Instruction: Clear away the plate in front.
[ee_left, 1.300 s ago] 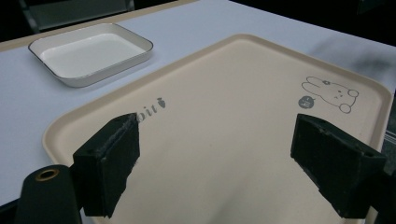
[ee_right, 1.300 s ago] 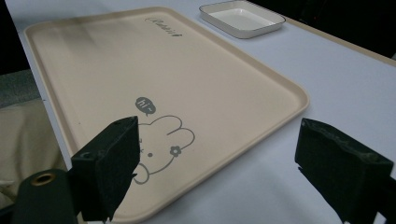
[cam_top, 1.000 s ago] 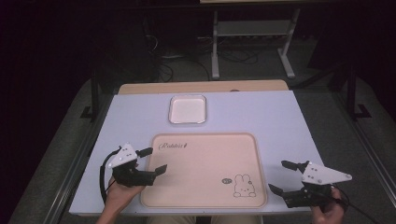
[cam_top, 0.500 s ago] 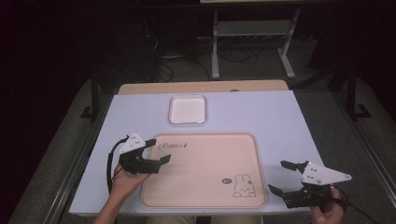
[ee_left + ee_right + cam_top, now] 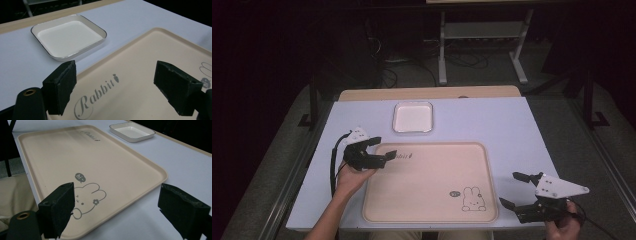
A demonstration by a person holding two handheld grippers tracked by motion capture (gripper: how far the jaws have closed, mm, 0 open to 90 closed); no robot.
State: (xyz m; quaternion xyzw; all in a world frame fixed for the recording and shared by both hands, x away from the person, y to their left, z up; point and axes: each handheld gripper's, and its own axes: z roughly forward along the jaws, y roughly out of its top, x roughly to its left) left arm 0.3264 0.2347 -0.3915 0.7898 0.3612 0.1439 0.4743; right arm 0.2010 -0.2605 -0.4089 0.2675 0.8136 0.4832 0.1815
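The desk (image 5: 492, 120) carried a pale lilac top that ran from the near edge to a wooden strip at the far side. On its near half lay a large beige tray (image 5: 427, 175), flat, with a rabbit drawing (image 5: 473, 199) toward its near right corner and the word "Rabbit" (image 5: 404, 156) printed at its far left corner. Beyond the tray's far edge, well apart from it and a little left of the desk's middle, sat a small white dish (image 5: 413, 117) with a thin dark rim, empty and upright.

The left gripper (image 5: 381, 150) was held above the tray's far left corner, its jaws spread wide with nothing between them; in the left gripper view the jaws framed the "Rabbit" lettering, with the white dish farther off on the left. The left hand (image 5: 352, 176) gripped its handle just left of the tray's edge.

The right gripper (image 5: 511, 190) hovered low off the tray's near right corner, near the desk's near edge, jaws likewise wide apart and empty; its own view looked across the rabbit drawing toward the far dish
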